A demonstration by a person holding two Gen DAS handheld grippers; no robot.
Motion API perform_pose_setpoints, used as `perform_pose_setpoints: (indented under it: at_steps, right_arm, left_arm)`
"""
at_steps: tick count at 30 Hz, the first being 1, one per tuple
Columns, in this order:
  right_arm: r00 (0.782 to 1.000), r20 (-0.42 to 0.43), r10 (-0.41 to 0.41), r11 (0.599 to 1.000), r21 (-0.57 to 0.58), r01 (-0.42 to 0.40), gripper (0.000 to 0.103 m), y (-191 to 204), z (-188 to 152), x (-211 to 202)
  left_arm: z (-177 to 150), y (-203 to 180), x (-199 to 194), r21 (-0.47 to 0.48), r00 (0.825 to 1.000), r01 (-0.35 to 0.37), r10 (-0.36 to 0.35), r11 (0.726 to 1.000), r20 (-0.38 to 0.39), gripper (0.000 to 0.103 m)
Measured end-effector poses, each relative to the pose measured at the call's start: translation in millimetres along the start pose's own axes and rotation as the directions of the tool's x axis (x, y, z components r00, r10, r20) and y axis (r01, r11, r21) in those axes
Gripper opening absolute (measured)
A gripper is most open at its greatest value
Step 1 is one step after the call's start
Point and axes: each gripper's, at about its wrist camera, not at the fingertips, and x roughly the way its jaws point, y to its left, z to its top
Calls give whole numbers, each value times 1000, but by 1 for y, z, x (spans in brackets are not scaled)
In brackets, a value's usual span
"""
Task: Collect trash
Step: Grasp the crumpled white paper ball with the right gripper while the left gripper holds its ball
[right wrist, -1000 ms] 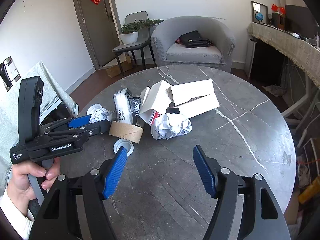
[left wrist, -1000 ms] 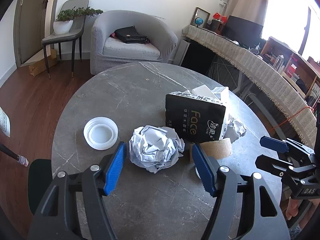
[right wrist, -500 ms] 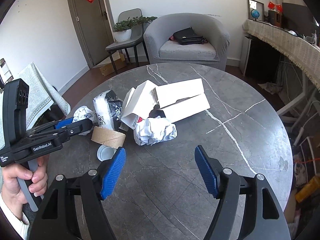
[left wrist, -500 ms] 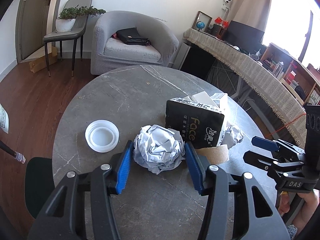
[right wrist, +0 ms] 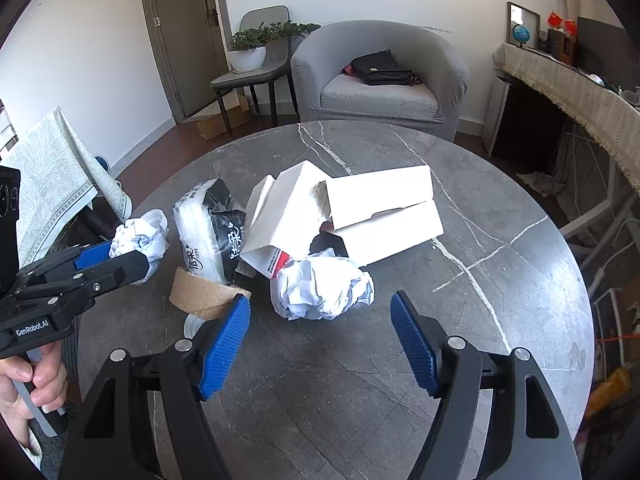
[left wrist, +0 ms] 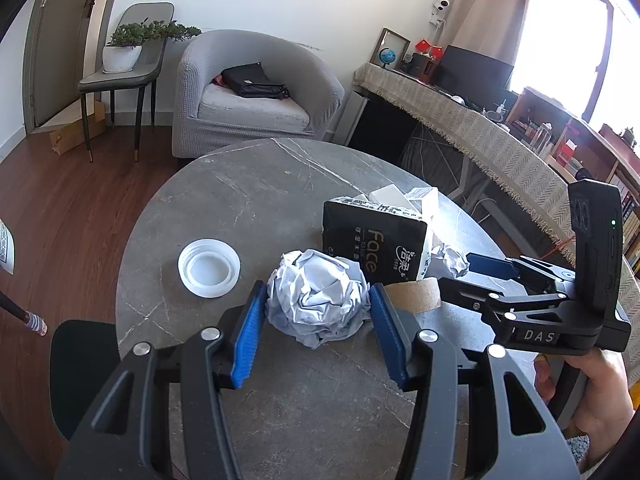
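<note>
The left claw [left wrist: 318, 312] pinches a crumpled paper ball [left wrist: 318, 300] near the bench's [left wrist: 248, 192] left edge. The right claw [right wrist: 320, 320] is spread wide, empty, just short of a second paper ball [right wrist: 320, 288]. One tissue pack [left wrist: 374, 246], one cardboard ring [left wrist: 414, 294], one white lid [left wrist: 209, 268], two white boxes [right wrist: 380, 216].

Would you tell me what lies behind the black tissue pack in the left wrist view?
Behind the black tissue pack, white cardboard boxes poke above its top edge; their lower parts are hidden.
</note>
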Motion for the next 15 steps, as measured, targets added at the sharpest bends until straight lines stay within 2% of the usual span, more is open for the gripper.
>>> perform_pose_setpoints:
  at_steps: [4,7,10,13,15]
  right_arm:
    - [1000,0,-11,1000,9,11,74,-2,4,5]
    - [1000,3,13,999,31,-13,72,-3,6,9]
    - [999,-12,31,999,39,-30,56,-3,6,15]
    - [999,-23,30,999,37,-29,50,-1,5,13]
    - [1000,-30,-6,1000,26,7,50,1,5,7]
  left_arm:
    - [-1,4,-5,4,1000,2,-2,1000,4,55]
    - [-2,8,-8,0,1000,0,0,1000,5,55]
    - [-2,13,-11,-4,1000,-5,5,1000,8,55]
    - [-2,18,-14,-4,1000,-6,6,1000,13,55]
    - [-2,21,-16,-7,1000,-7,7,1000,16,55]
